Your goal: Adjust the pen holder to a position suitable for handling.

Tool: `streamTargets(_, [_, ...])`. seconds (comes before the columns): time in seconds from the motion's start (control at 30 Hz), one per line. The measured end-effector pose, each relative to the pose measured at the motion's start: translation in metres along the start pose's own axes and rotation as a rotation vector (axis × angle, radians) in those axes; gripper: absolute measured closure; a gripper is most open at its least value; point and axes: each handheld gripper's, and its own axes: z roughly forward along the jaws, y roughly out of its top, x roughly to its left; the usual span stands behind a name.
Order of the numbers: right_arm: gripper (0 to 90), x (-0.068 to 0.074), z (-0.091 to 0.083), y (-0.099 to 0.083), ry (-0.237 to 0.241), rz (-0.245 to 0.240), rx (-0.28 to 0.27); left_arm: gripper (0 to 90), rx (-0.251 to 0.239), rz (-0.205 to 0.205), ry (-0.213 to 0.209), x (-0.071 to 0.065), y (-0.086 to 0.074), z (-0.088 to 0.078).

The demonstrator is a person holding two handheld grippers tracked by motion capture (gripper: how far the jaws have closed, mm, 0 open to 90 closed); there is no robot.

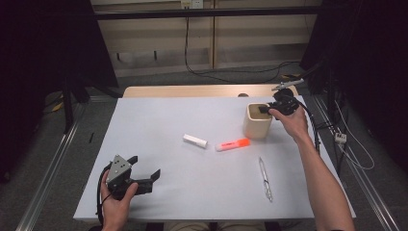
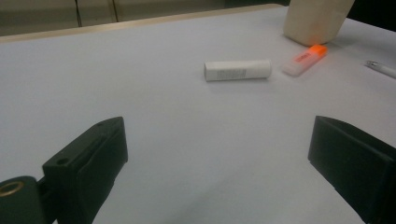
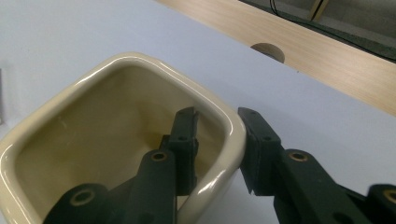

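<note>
A cream square cup (image 1: 257, 126) stands upright at the back right of the white table (image 1: 159, 125). My right gripper (image 1: 266, 109) reaches over its right rim. In the right gripper view the cup's wall (image 3: 224, 135) lies between the jaws of the right gripper (image 3: 217, 114): one jaw is inside the cup, the other against the outside. A narrow gap shows at the inner jaw. The cup looks empty inside. My left gripper (image 1: 144, 165) rests on the table at the front left. Its jaws stand wide open with nothing between them, as the left gripper (image 2: 219, 140) view shows.
A white tube (image 1: 195, 141) (image 2: 237, 70) and an orange highlighter (image 1: 233, 144) (image 2: 306, 58) lie mid-table, left of the cup (image 2: 317, 21). A clear pen (image 1: 265, 179) (image 2: 380, 69) lies at the front right. A wooden strip (image 1: 202, 91) with a round hole edges the far side.
</note>
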Motion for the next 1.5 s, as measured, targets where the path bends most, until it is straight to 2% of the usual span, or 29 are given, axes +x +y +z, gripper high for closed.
streamTargets(0.1, [69.9, 0.0, -0.001, 0.001, 0.002, -0.006, 0.003, 4.7, 0.0, -0.009, -0.004, 0.0, 0.0, 0.0])
streamTargets(0.6, [71.5, 0.004, -0.003, 0.003, -0.033, -0.027, 0.02, 4.7, 0.014, 0.012, -0.019, -0.003, -0.001, 0.002])
streamTargets(0.77, [71.5, 0.004, -0.003, 0.003, -0.037, -0.018, 0.021, 4.7, 0.015, 0.009, -0.018, -0.002, -0.001, 0.002])
streamTargets(0.9, [71.5, 0.003, -0.005, 0.003, -0.057, -0.013, 0.023, 4.7, 0.018, 0.01, -0.019, -0.002, -0.001, 0.002])
streamTargets(1.13, [71.5, 0.003, -0.011, 0.004, -0.072, 0.001, 0.003, 4.7, 0.016, 0.011, -0.02, -0.003, -0.001, 0.003])
streamTargets(1.37, [71.4, 0.01, -0.013, 0.012, -0.06, 0.001, -0.02, 4.7, 0.023, 0.012, -0.023, -0.002, -0.002, 0.003])
streamTargets(1.43, [71.4, 0.014, -0.013, 0.018, -0.06, -0.011, -0.02, 4.7, 0.019, 0.012, -0.02, -0.002, -0.002, 0.002])
streamTargets(1.5, [71.4, 0.022, -0.01, 0.026, -0.039, -0.024, -0.033, 4.7, 0.016, 0.013, -0.022, -0.002, -0.002, 0.001])
